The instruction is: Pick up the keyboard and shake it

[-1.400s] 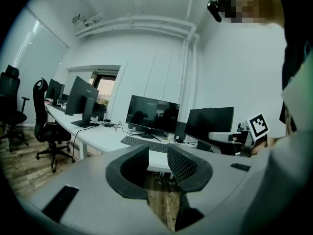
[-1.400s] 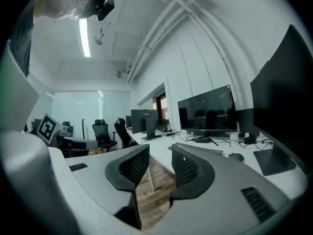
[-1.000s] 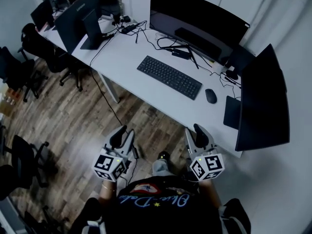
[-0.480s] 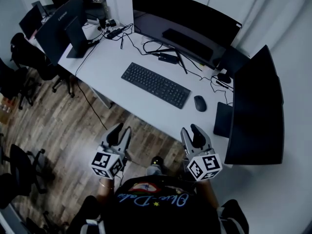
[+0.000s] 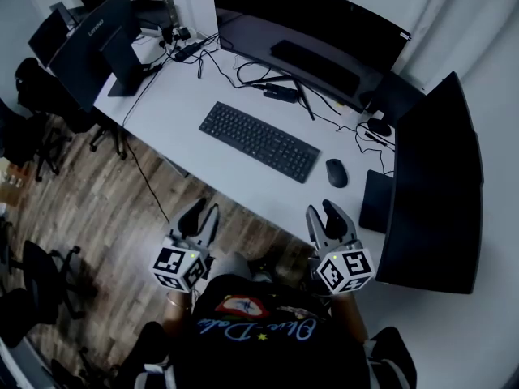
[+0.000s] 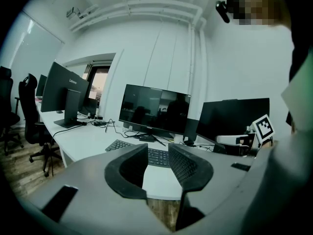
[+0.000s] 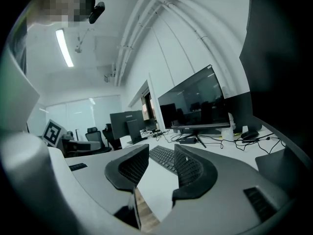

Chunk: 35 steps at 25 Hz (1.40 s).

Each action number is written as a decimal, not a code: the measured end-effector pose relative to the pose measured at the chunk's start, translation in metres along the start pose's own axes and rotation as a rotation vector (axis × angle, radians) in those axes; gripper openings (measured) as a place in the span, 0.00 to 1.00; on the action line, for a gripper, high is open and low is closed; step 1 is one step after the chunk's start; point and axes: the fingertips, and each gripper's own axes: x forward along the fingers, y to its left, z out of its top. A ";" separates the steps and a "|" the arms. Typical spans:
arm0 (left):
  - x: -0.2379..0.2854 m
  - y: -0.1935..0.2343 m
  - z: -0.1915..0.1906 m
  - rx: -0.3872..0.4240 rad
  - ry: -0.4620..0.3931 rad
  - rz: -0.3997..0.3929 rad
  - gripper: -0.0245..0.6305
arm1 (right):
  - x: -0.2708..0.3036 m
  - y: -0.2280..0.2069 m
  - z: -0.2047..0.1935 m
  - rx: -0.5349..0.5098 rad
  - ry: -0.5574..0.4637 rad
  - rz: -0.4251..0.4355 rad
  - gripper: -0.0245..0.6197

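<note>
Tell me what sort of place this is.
Most likely an open-plan office: a long white desk holds large monitors, a keyboard and a mouse, and office chairs stand nearby.

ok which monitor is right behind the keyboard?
The wide curved monitor, facing the keyboard. The Lenovo monitor and the right-hand monitor stand at the desk's ends.

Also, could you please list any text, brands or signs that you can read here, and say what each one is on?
"Lenovo", small, so only likely: on the back of the monitor at the desk's left end.
"Blue D...", in script, the rest unclear: on the person's shirt.
Key legends on the keyboard: too small to read.
</note>
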 end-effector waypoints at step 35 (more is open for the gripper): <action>0.226 0.170 0.004 0.000 0.194 -0.162 0.22 | 0.151 -0.107 -0.026 0.198 0.158 -0.356 0.30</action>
